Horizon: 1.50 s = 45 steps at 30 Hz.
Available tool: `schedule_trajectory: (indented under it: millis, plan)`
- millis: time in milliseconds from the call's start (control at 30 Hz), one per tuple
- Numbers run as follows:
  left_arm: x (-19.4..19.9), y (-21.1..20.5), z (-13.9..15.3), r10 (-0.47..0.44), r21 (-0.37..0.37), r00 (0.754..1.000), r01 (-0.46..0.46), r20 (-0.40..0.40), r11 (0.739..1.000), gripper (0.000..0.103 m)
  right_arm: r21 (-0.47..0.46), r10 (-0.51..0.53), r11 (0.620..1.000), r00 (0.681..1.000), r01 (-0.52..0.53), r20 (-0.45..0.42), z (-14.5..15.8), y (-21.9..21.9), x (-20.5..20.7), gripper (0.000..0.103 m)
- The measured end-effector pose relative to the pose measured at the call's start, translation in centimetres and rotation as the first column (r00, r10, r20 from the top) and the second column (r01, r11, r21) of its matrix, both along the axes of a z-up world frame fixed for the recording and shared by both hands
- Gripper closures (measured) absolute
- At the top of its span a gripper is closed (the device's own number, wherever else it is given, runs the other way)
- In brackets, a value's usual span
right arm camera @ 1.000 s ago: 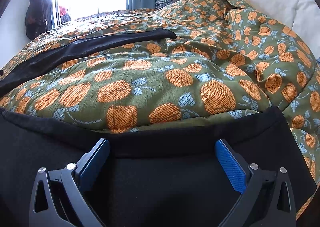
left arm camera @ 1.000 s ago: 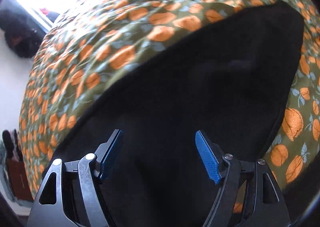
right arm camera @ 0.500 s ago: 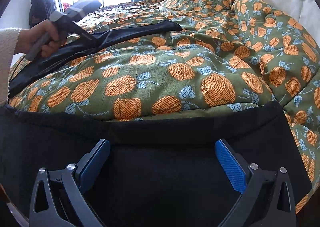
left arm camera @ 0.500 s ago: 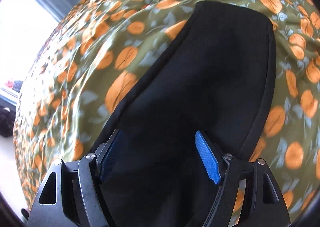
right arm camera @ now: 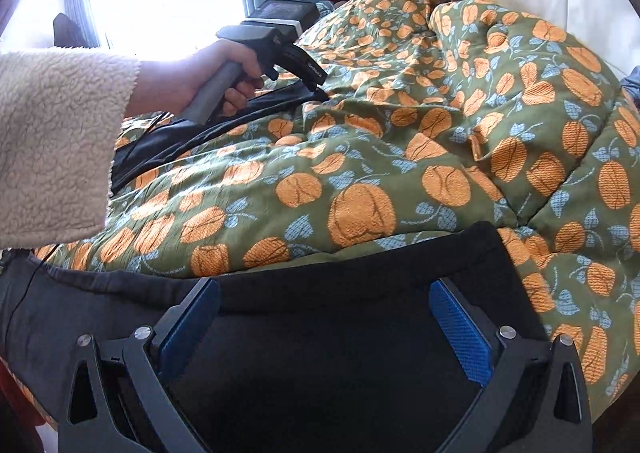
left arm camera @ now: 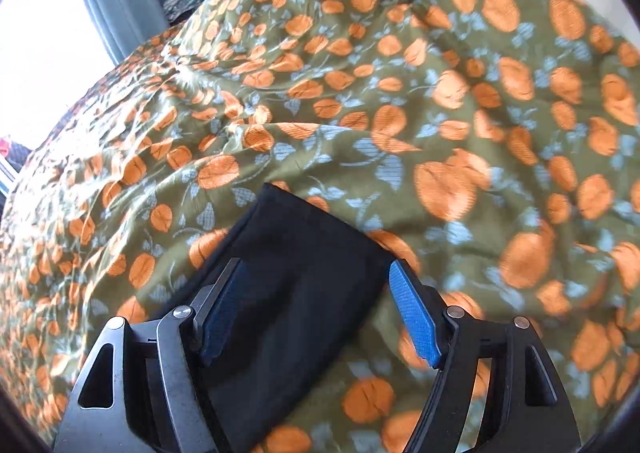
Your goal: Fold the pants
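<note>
we're barely starting: the long black fabric pants (right arm camera: 320, 353) are lying unfolded near the edge of the green pumpkin-print quilt (right arm camera: 460, 133). left gripper (left arm camera: 316, 309) and right gripper (right arm camera: 324, 317) are hanging wide open, gripping nothing.

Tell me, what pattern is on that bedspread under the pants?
Orange pumpkin-like fruits with pale blue leaves on olive green; the bedspread shows sharpest in the right wrist view.
</note>
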<state>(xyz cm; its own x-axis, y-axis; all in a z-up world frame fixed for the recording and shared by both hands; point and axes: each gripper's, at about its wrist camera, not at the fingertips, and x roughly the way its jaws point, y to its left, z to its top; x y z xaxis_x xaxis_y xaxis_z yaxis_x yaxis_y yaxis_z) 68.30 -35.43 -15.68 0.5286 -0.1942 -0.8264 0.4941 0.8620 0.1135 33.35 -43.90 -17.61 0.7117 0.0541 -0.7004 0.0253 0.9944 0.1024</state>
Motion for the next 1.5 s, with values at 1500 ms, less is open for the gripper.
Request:
schedule_trajectory:
  millis: [1500]
  plan:
    - [-45.4, 46.3, -7.8, 0.731, 0.013, 0.681, -0.732, 0.039, 0.681, 0.001, -0.125, 0.298, 0.943, 0.95, -0.309, -0.097, -4.4, 15.7, -7.8, 0.0]
